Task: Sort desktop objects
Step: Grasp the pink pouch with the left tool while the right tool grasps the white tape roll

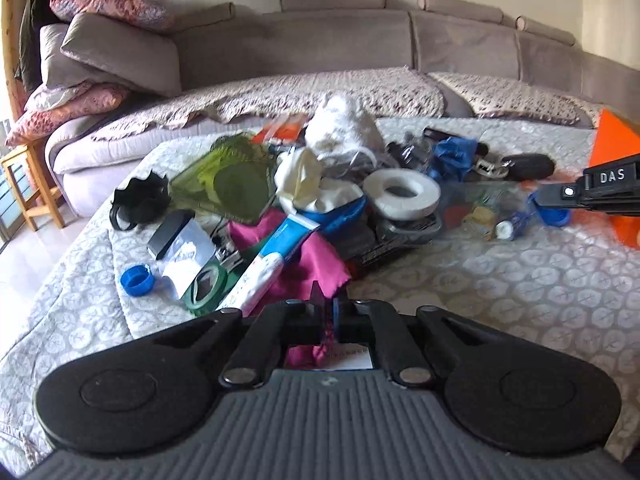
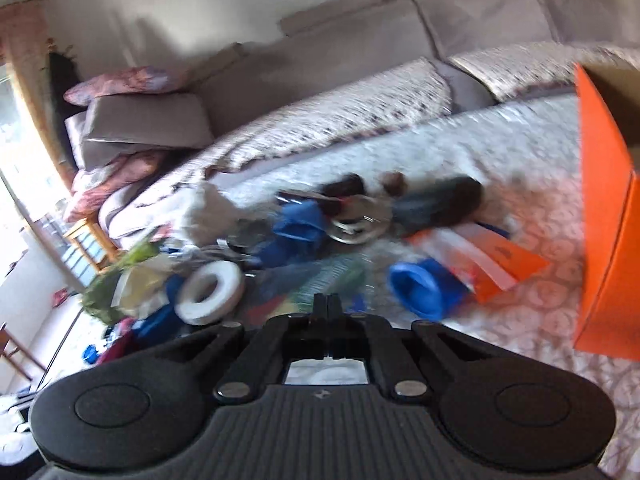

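Note:
A pile of small objects lies on the quilted cover (image 1: 520, 300). My left gripper (image 1: 326, 306) is shut on the near edge of a magenta cloth (image 1: 320, 256), which runs back under a toothpaste tube (image 1: 272, 260). My right gripper (image 2: 327, 304) is shut, its tips over a clear bag of coloured bits (image 2: 320, 276); the blur hides whether the film is pinched. In the left wrist view the right gripper (image 1: 538, 197) reaches in from the right, beside a blue cap (image 1: 556, 218). That blue cap (image 2: 416, 290) lies just right of its fingertips.
An open orange box (image 2: 604, 220) stands at the right edge. The pile holds a white tape roll (image 1: 404, 194), a green tape roll (image 1: 206, 286), another blue cap (image 1: 136, 279) and a black case (image 1: 528, 167). A grey sofa (image 1: 280, 48) runs behind, with a wooden stool (image 1: 28, 184) at the left.

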Demonstrator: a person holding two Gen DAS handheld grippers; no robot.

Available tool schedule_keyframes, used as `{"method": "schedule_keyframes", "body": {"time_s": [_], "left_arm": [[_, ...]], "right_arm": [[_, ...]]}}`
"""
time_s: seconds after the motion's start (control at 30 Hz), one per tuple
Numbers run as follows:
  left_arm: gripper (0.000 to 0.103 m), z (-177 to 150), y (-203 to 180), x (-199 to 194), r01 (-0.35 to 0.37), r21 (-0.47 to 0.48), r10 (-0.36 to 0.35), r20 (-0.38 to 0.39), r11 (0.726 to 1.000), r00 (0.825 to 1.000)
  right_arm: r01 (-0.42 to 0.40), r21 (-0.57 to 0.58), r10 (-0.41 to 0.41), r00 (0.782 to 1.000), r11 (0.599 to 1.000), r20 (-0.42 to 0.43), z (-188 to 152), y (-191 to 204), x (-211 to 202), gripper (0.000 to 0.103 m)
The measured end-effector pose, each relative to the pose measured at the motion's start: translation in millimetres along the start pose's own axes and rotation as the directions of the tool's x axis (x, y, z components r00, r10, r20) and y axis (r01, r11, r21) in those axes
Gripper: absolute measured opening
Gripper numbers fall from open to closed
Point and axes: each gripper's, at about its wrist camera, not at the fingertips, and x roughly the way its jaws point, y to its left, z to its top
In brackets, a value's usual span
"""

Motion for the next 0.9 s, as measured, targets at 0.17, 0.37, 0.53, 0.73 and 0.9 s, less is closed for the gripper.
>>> {"method": "schedule_keyframes", "body": {"time_s": [0.17,0.37,0.53,0.73,0.9], "left_arm": [[0.006,-1.2,-2.5,1.2,-0.009,0.01,0.009,0.003,1.0,1.0],[0.006,-2.2,-1.8,0.9,-0.01,0.008,0.01,0.001,1.0,1.0],[0.006,-5.4,7.0,0.5,-0.012,0.0,0.012,-0.006,1.0,1.0],[0.006,-5.3,13.3,0.4,-0.001,-0.014,0.001,-0.011,1.0,1.0],[0.006,-4.4,13.1,0.7,0.008,-0.013,-0.008,-0.013,1.0,1.0]], "right_arm": [[-0.066,-0.194,0.073,0.997,0.979,0.03,1.5,29.1,3.1,0.006],[-0.153,-0.345,0.155,0.988,0.926,-0.022,-5.7,76.4,36.9,0.079],[-0.109,-0.412,0.116,0.993,0.904,-0.009,-4.7,95.5,63.3,0.076],[-0.058,-0.396,0.046,0.998,0.917,-0.039,-7.9,85.1,81.9,0.075],[-0.071,-0.425,0.062,0.997,0.902,-0.035,-7.4,83.9,78.9,0.064]]}}
